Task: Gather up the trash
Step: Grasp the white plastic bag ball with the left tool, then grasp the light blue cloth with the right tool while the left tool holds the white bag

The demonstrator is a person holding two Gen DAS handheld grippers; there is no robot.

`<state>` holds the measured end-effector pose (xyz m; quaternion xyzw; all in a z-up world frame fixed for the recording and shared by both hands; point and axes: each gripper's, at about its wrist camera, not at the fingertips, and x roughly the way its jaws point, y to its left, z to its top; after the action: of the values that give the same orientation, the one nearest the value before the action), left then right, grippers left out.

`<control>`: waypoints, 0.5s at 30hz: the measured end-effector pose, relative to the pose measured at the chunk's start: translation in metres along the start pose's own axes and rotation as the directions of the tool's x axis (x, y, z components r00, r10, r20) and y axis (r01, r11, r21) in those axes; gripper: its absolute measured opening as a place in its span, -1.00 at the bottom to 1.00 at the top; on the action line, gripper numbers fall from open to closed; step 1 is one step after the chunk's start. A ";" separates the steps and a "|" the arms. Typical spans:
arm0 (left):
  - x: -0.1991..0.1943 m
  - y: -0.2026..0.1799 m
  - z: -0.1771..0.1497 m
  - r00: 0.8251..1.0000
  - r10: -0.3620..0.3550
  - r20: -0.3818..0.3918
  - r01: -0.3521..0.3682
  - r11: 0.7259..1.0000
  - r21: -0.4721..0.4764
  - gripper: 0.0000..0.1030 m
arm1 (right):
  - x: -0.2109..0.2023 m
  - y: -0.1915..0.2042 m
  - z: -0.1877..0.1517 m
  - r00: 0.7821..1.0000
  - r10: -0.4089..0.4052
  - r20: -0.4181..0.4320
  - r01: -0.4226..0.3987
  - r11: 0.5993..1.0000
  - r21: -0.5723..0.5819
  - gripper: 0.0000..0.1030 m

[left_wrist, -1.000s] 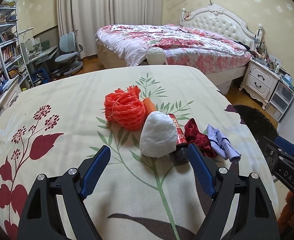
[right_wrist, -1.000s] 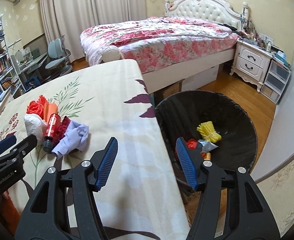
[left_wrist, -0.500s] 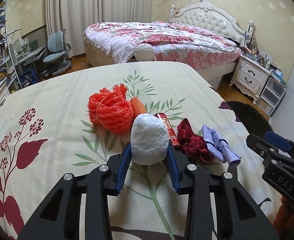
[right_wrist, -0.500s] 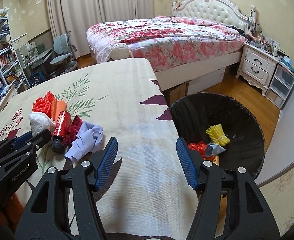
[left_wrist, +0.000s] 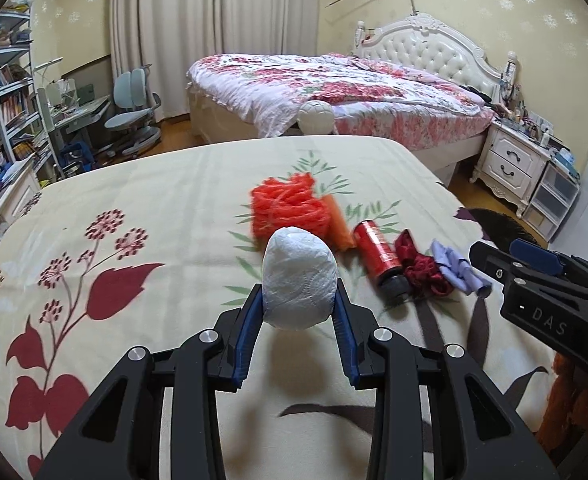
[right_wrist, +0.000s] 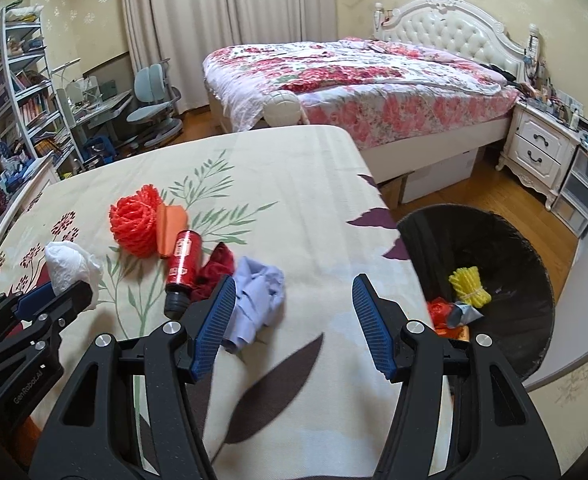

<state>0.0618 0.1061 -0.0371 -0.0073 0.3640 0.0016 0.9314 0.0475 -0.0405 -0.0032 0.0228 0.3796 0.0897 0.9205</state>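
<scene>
Listing what we hold and what we have yet to gather, with the red bottle as our landmark on the cloth-covered worktop: the left claw is clamped on the white crumpled wad, both blue pads pressed into its sides, and the wad sits raised just to the near left of the bottle. The right claw stands at a middling gape with nothing between its pads, hovering over the worktop on the near right of the bottle. Behind and to the left of the bottle: the orange net ball, with an orange strip touching both. Against the bottle's right side: a dark red scrap, and beyond it a lilac scrap, which lies closest to the right claw's left pad. Well to the right of the bottle, off the worktop's edge and down on the floor: the black-lined bin, already holding a yellow bundle and some red and grey pieces. Risks we judge from here: the wad is soft and may slip from a light squeeze on the way to the bin; the left claw's path crosses the right claw and could knock it; a sweep low over the pile could roll the bottle off the worktop.
</scene>
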 end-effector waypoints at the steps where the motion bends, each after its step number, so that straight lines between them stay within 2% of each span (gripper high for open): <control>1: 0.000 0.005 -0.001 1.000 0.009 -0.002 -0.009 1.000 -0.006 -0.30 | 0.004 0.003 0.000 1.000 0.000 -0.009 0.000 1.000 -0.006 0.15; 4: 0.001 0.019 -0.003 0.999 0.036 -0.008 -0.036 0.999 -0.023 -0.30 | 0.012 0.007 0.000 1.000 -0.006 -0.030 0.005 1.000 -0.012 0.14; 8: 0.004 0.032 -0.004 0.998 0.056 -0.017 -0.056 0.997 -0.045 -0.30 | 0.019 0.006 -0.003 0.998 -0.003 -0.063 0.003 1.000 -0.003 0.04; 15: 0.005 0.038 -0.006 0.998 0.054 -0.022 -0.055 0.997 -0.057 -0.30 | 0.023 0.009 -0.004 0.997 0.015 -0.081 -0.016 1.000 -0.014 0.02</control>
<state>0.0610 0.1444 -0.0458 -0.0240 0.3736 0.0375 0.9265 0.0594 -0.0277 -0.0207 0.0155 0.4155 0.1002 0.9039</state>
